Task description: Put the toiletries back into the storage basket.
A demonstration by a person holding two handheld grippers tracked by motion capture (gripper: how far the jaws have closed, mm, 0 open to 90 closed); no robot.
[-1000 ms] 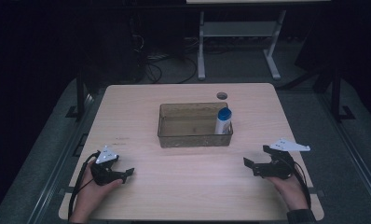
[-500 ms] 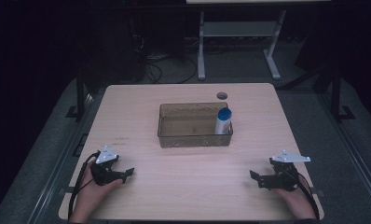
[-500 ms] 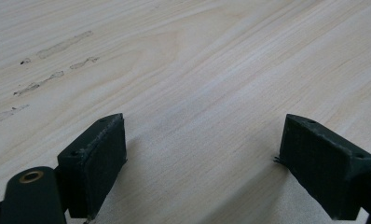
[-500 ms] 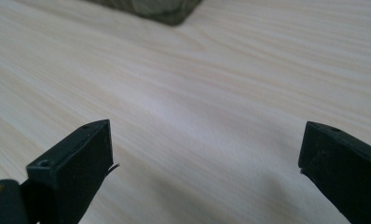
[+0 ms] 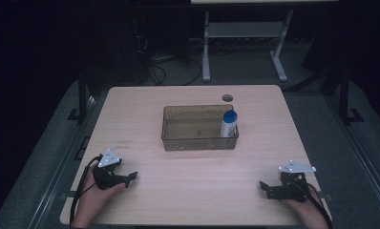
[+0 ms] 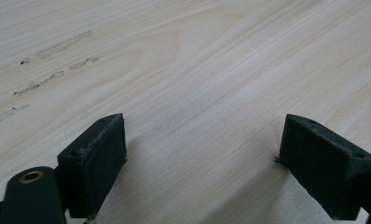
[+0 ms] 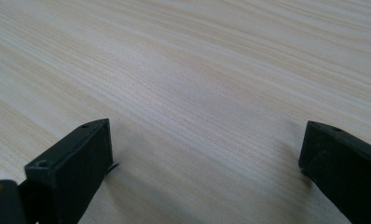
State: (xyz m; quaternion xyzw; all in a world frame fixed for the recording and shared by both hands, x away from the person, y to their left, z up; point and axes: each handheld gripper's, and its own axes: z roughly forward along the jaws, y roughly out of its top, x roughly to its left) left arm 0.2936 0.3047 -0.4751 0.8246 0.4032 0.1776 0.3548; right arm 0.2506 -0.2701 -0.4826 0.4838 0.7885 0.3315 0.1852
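A clear rectangular bin (image 5: 199, 142) sits at the middle of the light wooden table (image 5: 178, 195). A white bottle with a blue cap (image 5: 228, 124) stands upright in the bin's right end. My left gripper (image 5: 129, 178) rests on the table near the front left corner, open, nothing between its jaws (image 6: 204, 154). My right gripper (image 5: 264, 188) rests near the front right corner, open as well, with bare wood between its jaws (image 7: 204, 158).
A round cable hole (image 5: 227, 98) lies in the table behind the bin. Faint scuff marks (image 6: 58, 60) streak the wood ahead of the left gripper. A white-framed stand (image 5: 243, 33) and cables are on the floor beyond the table.
My right gripper has moved down toward the front edge and settled on the table. The left gripper has stayed in place.
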